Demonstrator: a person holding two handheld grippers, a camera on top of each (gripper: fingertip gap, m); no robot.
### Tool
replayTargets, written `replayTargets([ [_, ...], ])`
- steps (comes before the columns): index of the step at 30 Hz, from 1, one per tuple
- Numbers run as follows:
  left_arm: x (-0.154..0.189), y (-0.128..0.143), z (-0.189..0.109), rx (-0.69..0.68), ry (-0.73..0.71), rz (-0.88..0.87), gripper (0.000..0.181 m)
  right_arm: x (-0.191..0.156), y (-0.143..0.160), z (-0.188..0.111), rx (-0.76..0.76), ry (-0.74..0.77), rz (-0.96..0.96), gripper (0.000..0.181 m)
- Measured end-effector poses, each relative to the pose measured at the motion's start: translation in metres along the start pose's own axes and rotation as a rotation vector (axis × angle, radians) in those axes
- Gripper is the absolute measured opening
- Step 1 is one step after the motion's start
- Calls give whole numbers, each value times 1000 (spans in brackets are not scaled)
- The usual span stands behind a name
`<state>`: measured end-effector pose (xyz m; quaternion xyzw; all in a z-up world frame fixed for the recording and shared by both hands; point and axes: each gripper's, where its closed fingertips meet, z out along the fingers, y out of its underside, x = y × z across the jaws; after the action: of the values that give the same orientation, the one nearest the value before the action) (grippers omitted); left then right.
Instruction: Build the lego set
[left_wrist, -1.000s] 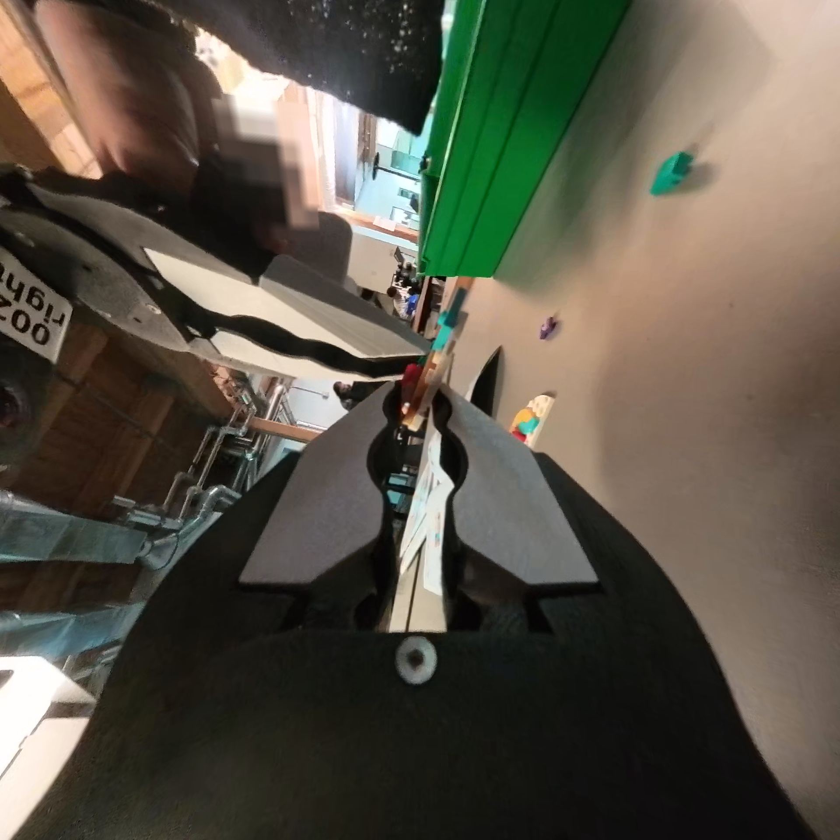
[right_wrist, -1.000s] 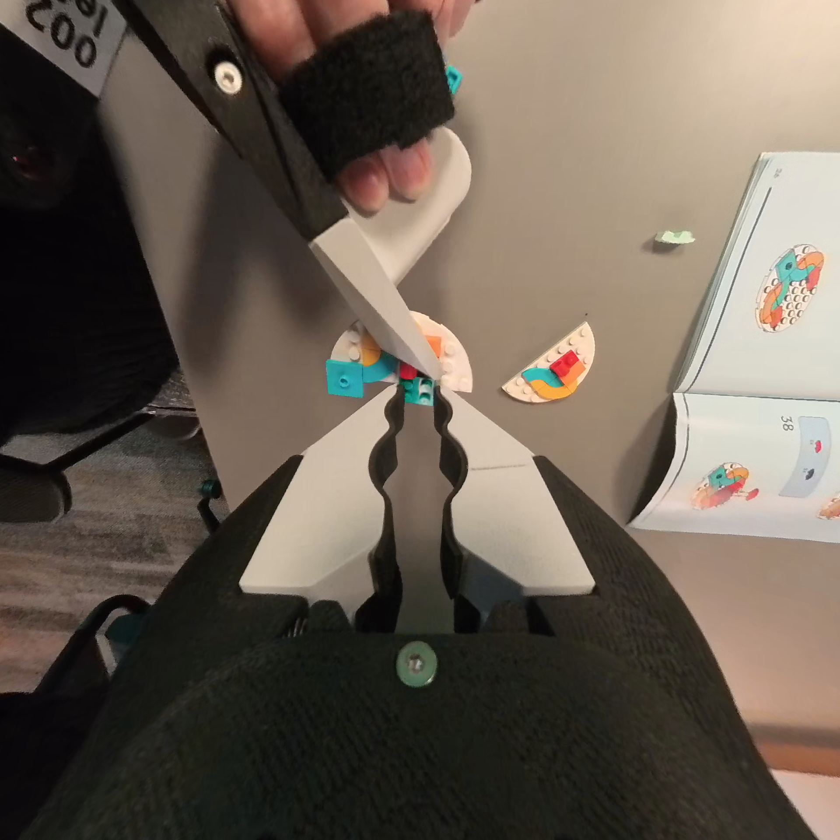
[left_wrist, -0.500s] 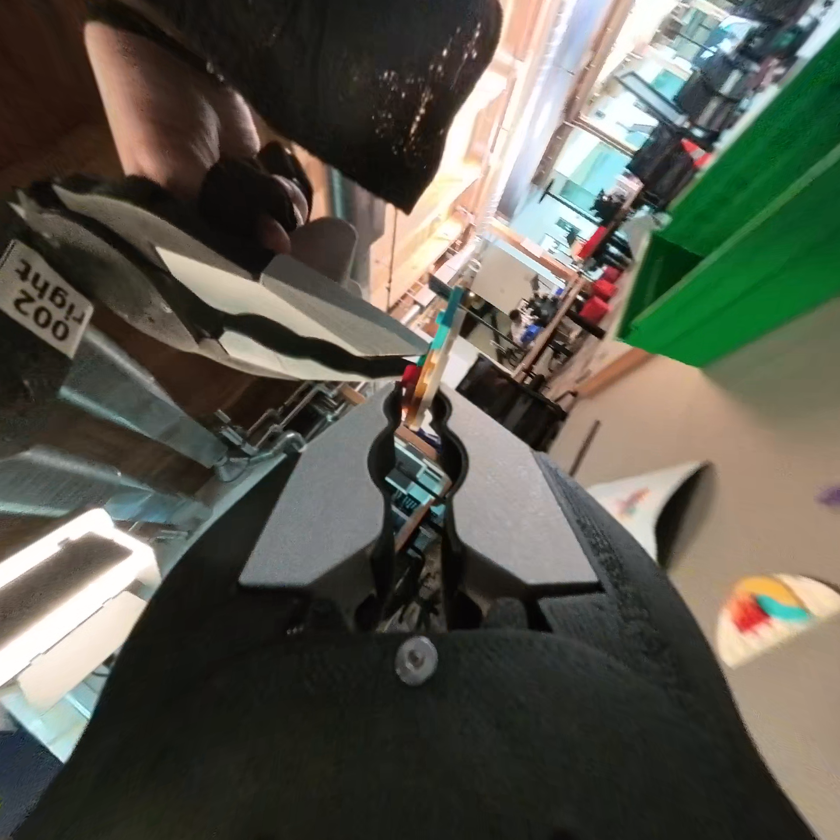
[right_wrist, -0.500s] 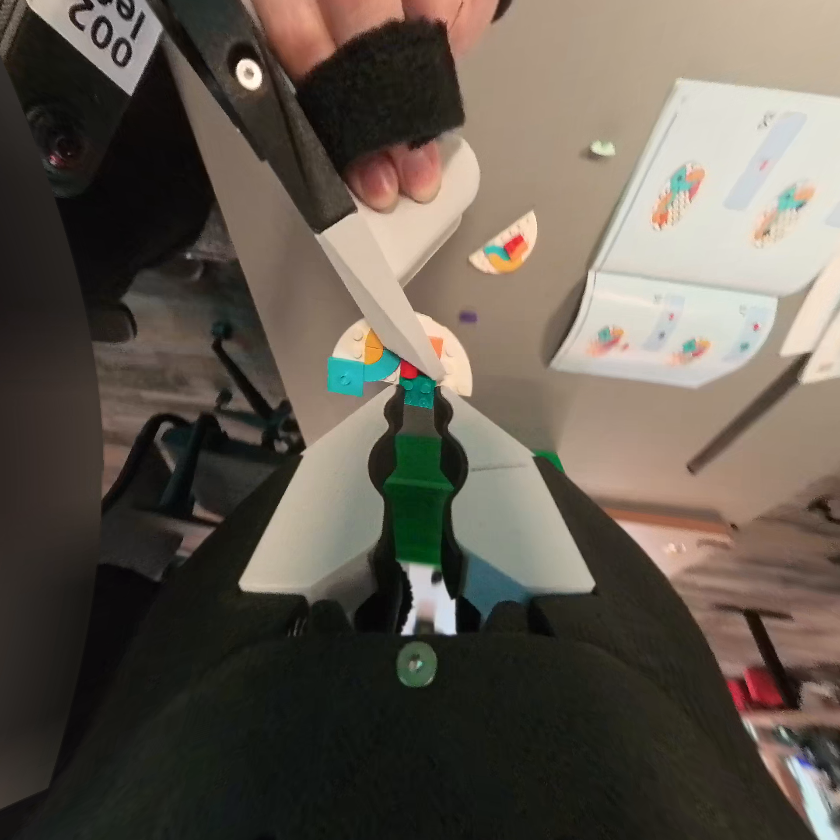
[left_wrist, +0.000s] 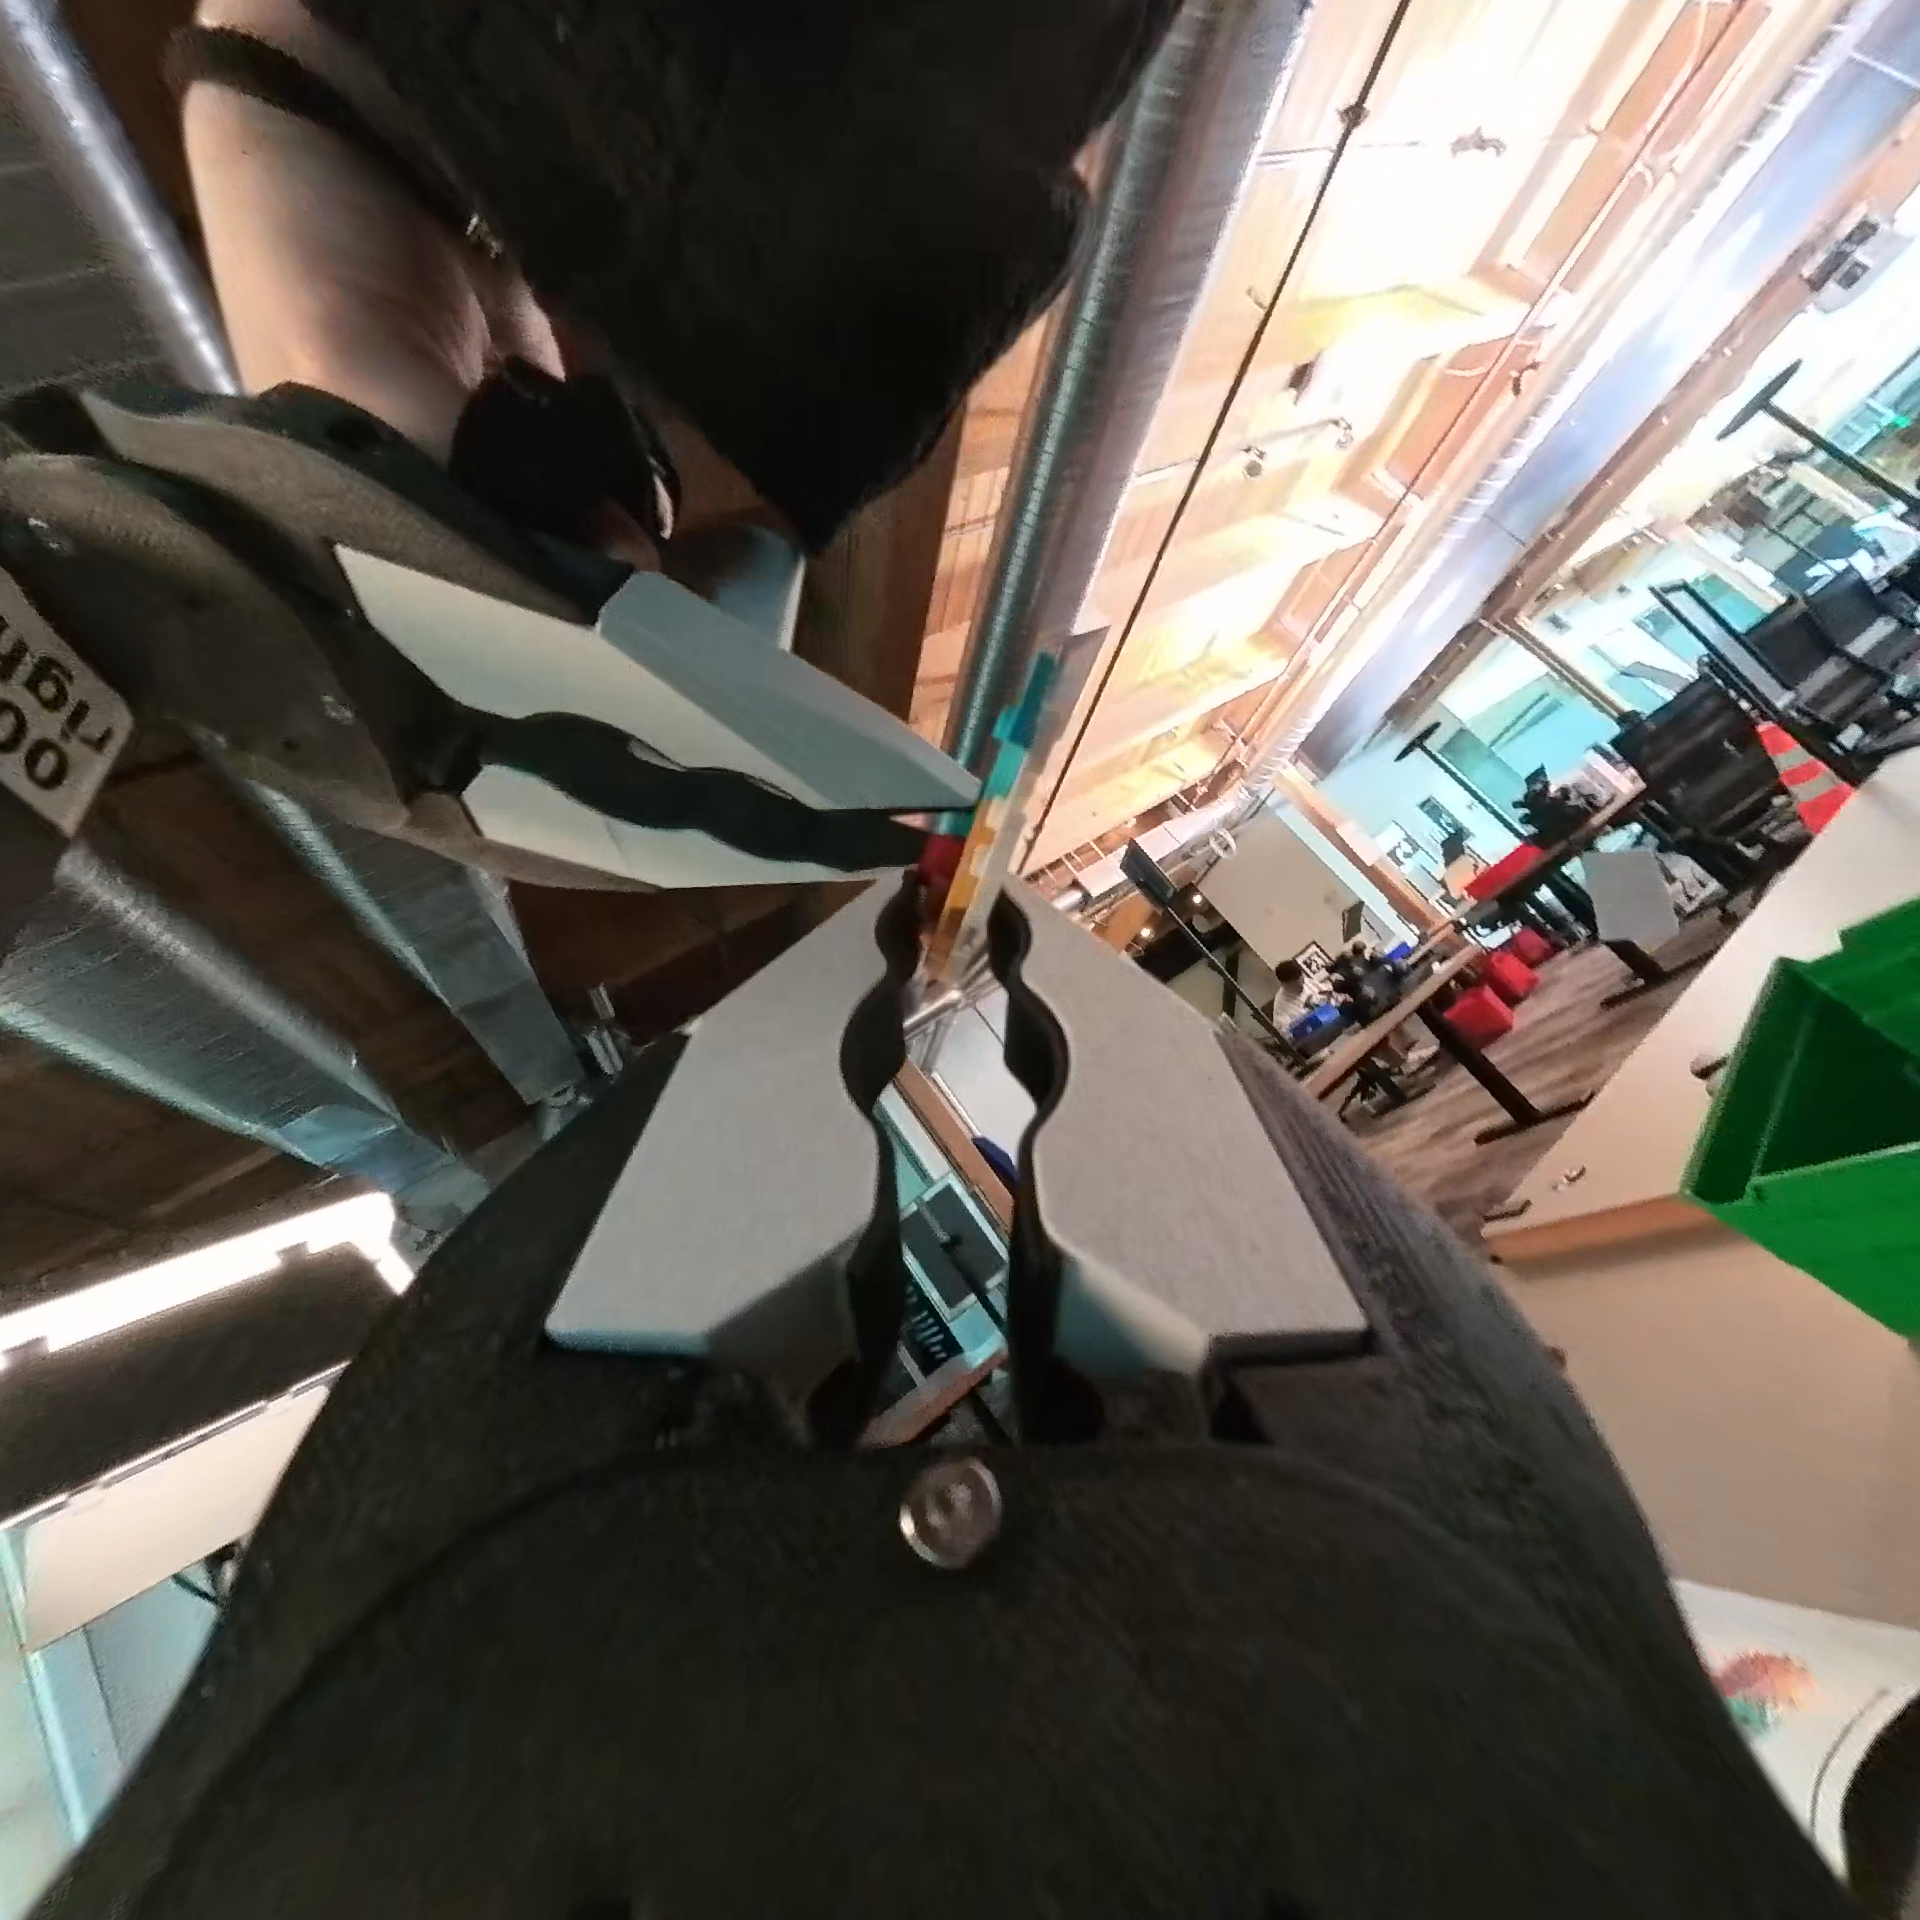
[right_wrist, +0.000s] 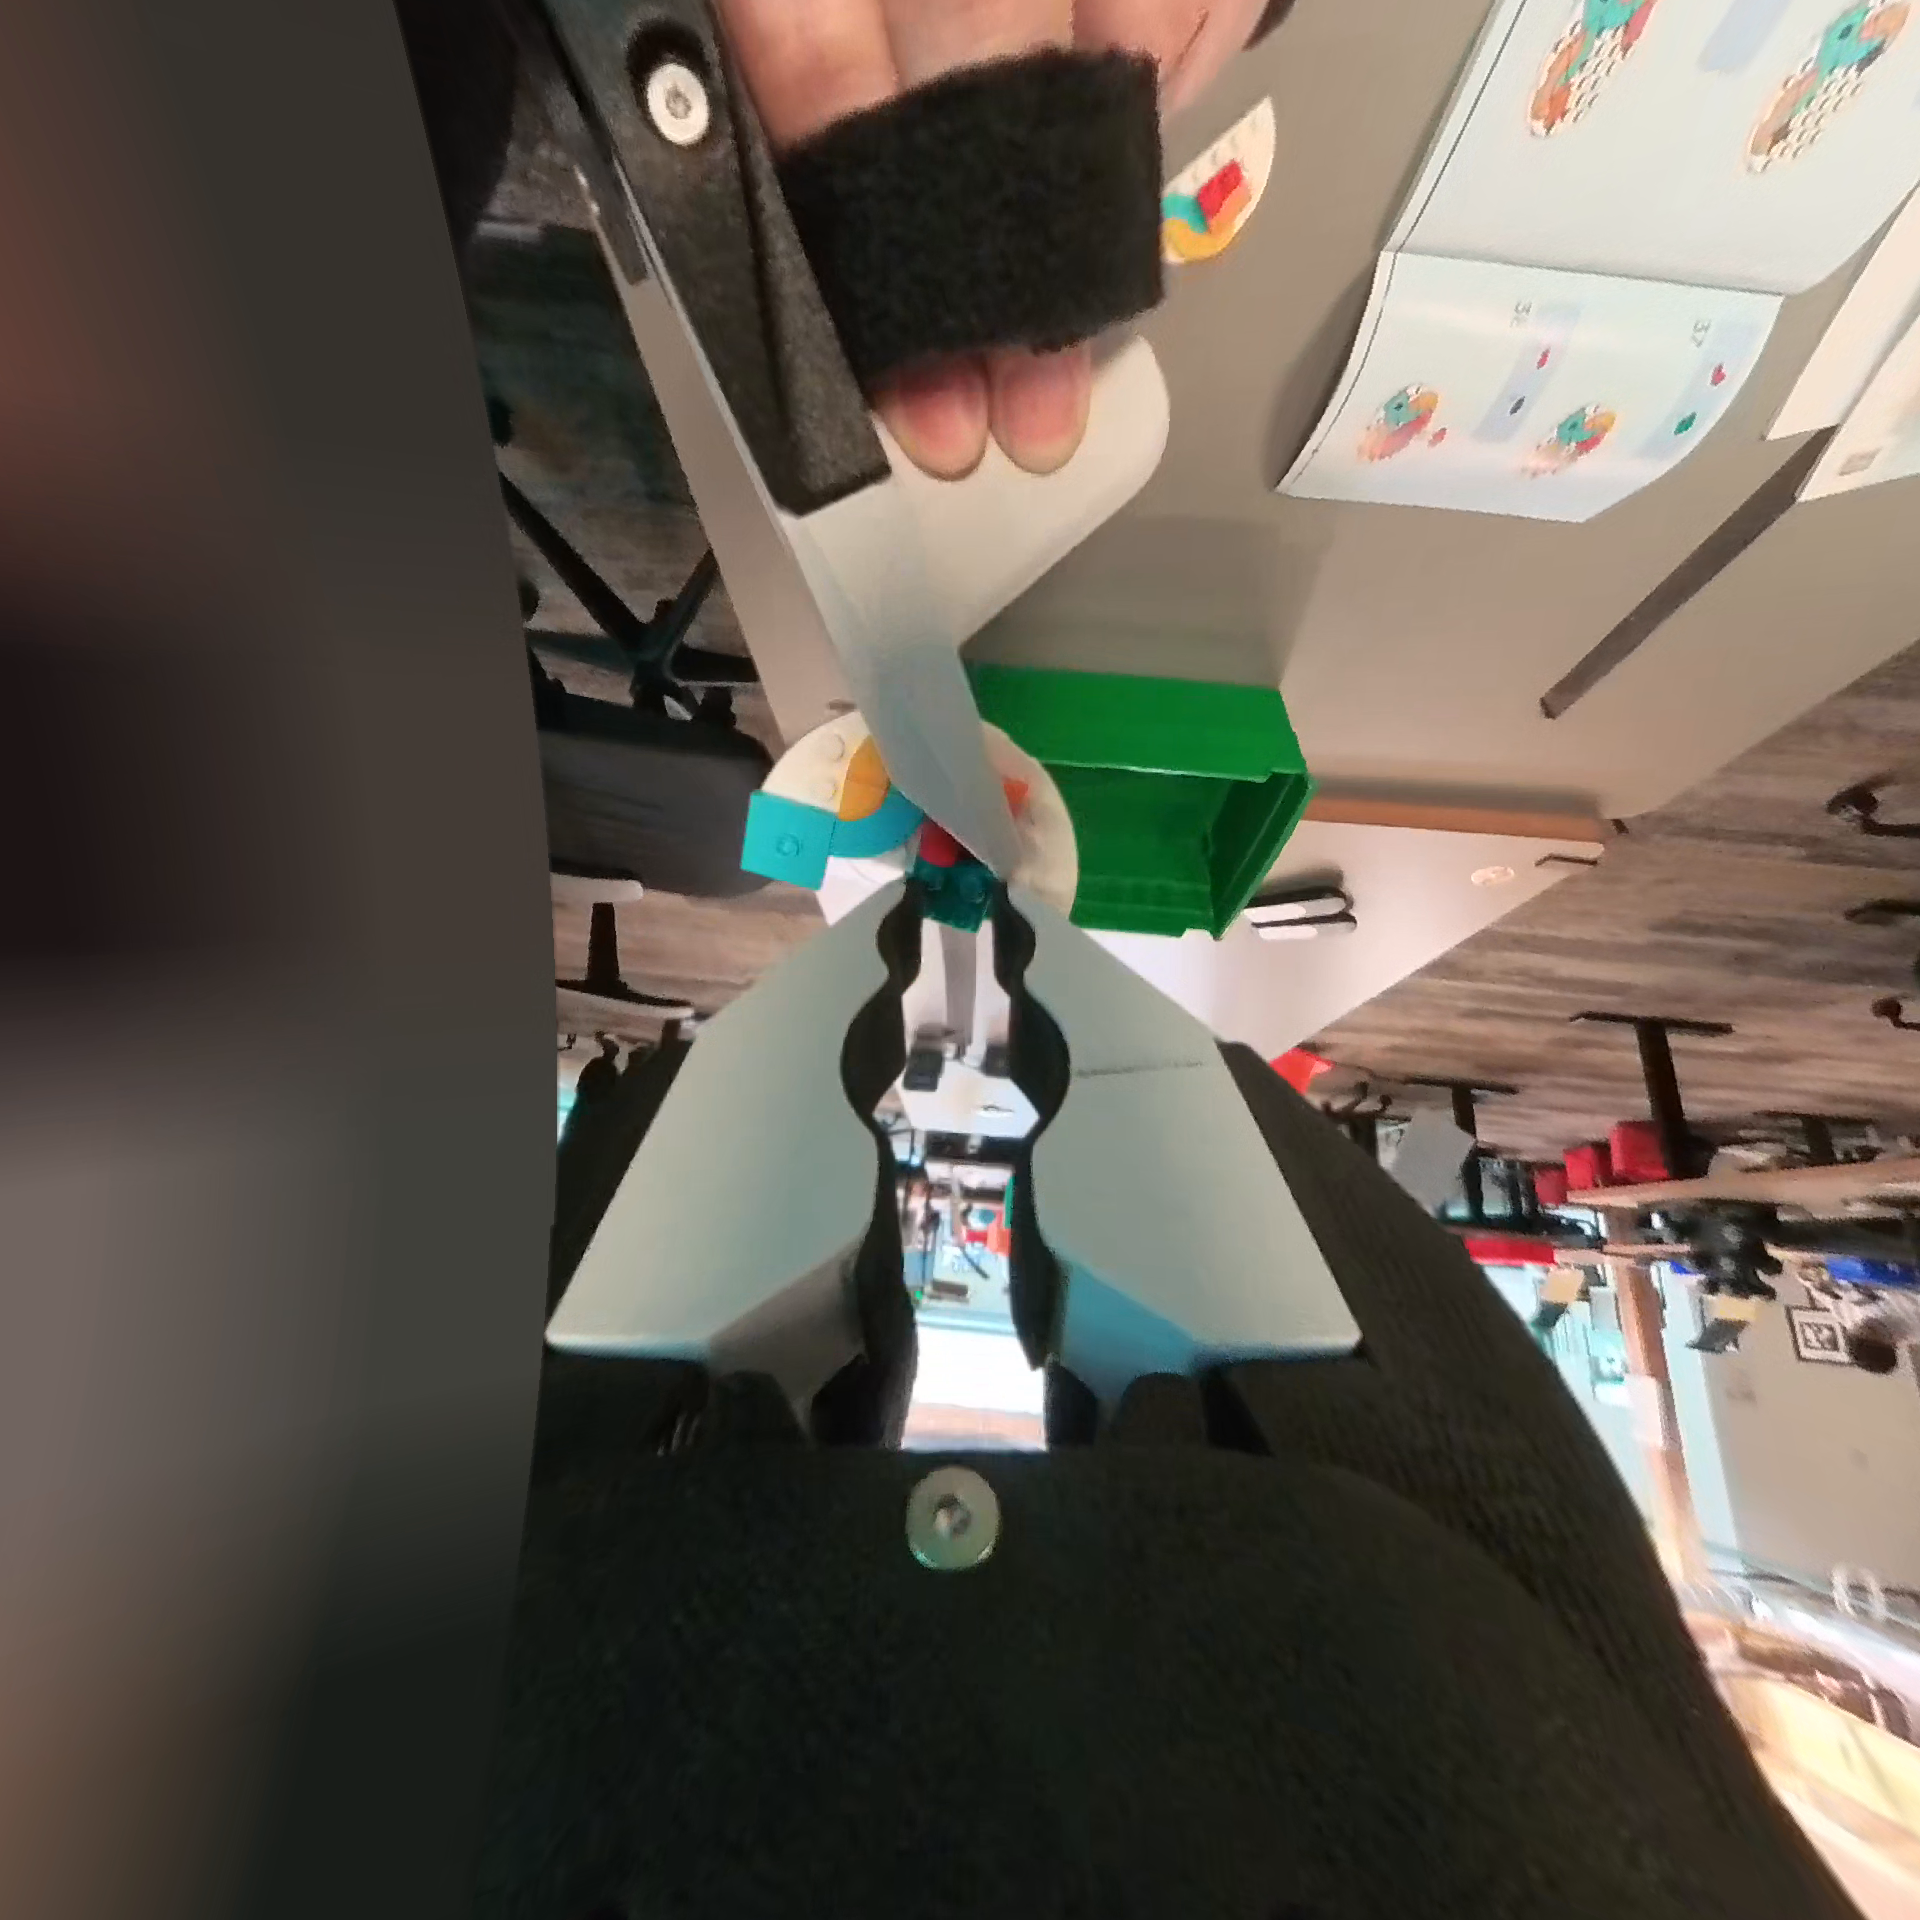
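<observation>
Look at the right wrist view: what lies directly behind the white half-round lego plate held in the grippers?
Behind the plate, a green bin on the grey table. The left gripper covers the plate's middle.

From my right wrist cam, the right gripper (right_wrist: 954, 902) has its jaws pinched on a small teal brick (right_wrist: 956, 896) at the edge of the white half-round lego plate (right_wrist: 821, 774). The left gripper (right_wrist: 992, 857) comes in from above with its jaws clamped on that same plate, a hand (right_wrist: 977, 312) strapped to it. A green bin (right_wrist: 1153, 800) sits on the grey table (right_wrist: 1351, 582) behind, with open instruction booklets (right_wrist: 1558, 343) and a second half-round build (right_wrist: 1221, 203) further up.
</observation>
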<state>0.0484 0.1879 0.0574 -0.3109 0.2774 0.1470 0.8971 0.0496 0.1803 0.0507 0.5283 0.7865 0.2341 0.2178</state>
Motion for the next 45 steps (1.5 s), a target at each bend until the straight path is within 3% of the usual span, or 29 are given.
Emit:
replayTargets([
  [9, -15, -1, -3, 7, -49, -60, 11, -5, 6, -13, -130, -60, 55, 12],
  [14, -21, 4, -3, -13, -64, -78, 11, 7, 9, -27, -66, 46, 67, 16],
  [16, -24, 7, -4, -22, -70, -102, 11, 13, 11, -39, 41, 133, 58, 21],
  [19, -32, 9, -5, -20, -75, -166, 11, 20, 14, -49, 244, 317, -32, 43],
  [21, -38, 10, -6, -18, -77, -209, 11, 24, 13, -52, 382, 493, -124, 53],
  [25, -46, 11, -7, -17, -65, -277, 11, 24, 1, -59, 611, 934, -310, 52],
  [32, -46, 9, -7, -9, -31, -309, 11, 19, -15, -34, 622, 1271, -433, 37],
  [40, -40, 4, -6, -4, 1, -265, 11, 13, -25, -35, 651, 1286, -485, 15],
  [45, -36, 0, -8, 13, 40, -226, 11, 9, -24, -32, 635, 1256, -494, 12],
])
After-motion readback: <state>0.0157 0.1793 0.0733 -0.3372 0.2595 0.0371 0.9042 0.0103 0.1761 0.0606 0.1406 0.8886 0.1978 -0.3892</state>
